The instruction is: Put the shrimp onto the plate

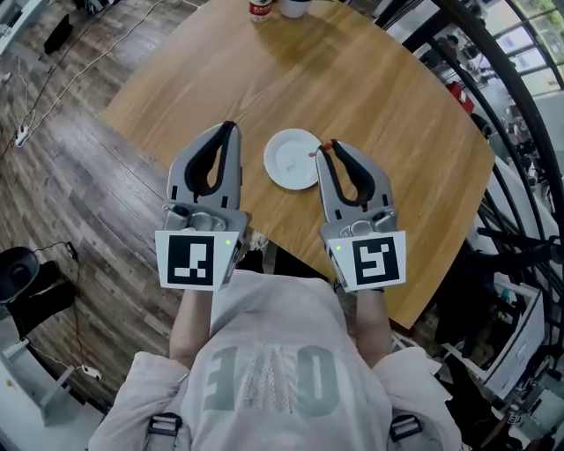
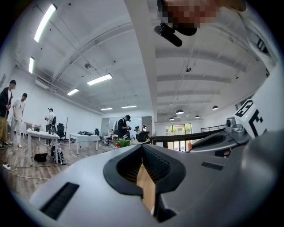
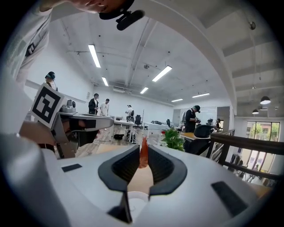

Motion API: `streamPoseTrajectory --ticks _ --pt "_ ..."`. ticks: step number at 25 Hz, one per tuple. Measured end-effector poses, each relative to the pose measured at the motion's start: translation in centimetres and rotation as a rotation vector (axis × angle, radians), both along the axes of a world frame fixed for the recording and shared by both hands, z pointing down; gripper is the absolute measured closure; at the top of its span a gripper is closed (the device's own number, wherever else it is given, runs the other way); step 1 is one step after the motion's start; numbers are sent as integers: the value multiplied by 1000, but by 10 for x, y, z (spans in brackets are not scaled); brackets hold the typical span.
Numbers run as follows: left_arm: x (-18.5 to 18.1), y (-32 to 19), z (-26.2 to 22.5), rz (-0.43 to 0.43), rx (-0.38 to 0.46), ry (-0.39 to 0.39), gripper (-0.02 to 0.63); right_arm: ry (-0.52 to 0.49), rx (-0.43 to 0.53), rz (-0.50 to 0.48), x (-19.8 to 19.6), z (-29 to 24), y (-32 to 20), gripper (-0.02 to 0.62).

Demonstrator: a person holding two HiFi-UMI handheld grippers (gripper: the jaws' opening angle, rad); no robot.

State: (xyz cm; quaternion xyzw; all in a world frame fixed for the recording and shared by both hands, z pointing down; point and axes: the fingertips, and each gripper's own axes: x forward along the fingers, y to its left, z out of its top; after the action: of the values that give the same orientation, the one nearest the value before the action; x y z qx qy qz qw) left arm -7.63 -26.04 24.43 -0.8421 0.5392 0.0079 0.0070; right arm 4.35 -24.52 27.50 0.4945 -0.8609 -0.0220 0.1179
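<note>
A small white plate (image 1: 292, 158) lies on the round wooden table (image 1: 370, 114), between my two grippers. My right gripper (image 1: 327, 148) is shut on an orange shrimp (image 3: 143, 153), whose tip (image 1: 322, 146) pokes out of the jaws right at the plate's right rim. In the right gripper view the shrimp stands upright, pinched between the ribbed pads (image 3: 159, 166). My left gripper (image 1: 229, 129) hovers left of the plate, jaws closed together with nothing between them; in the left gripper view only a thin wood-coloured slit shows behind the left gripper (image 2: 142, 148).
A red can (image 1: 260, 10) and a white cup (image 1: 293, 7) stand at the table's far edge. The table's near edge runs just in front of my body. Wood floor with cables (image 1: 35, 106) lies left; dark railings (image 1: 520, 97) right.
</note>
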Motion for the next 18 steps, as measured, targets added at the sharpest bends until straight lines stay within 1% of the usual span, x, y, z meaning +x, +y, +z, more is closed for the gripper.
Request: streamPoseTrajectory --ticks 5,9,14,18 --pt "6 -12 25 -7 -57 -37 595 26 -69 -56 0 27 -27 529" --pt "7 -18 39 -20 -89 -33 595 43 -109 -130 -7 53 -45 529" --pt "13 -21 55 -23 -105 -53 595 75 -220 -182 -12 100 -59 529" --pt "20 -28 70 -24 -136 -49 595 92 -300 -209 -14 138 -71 529"
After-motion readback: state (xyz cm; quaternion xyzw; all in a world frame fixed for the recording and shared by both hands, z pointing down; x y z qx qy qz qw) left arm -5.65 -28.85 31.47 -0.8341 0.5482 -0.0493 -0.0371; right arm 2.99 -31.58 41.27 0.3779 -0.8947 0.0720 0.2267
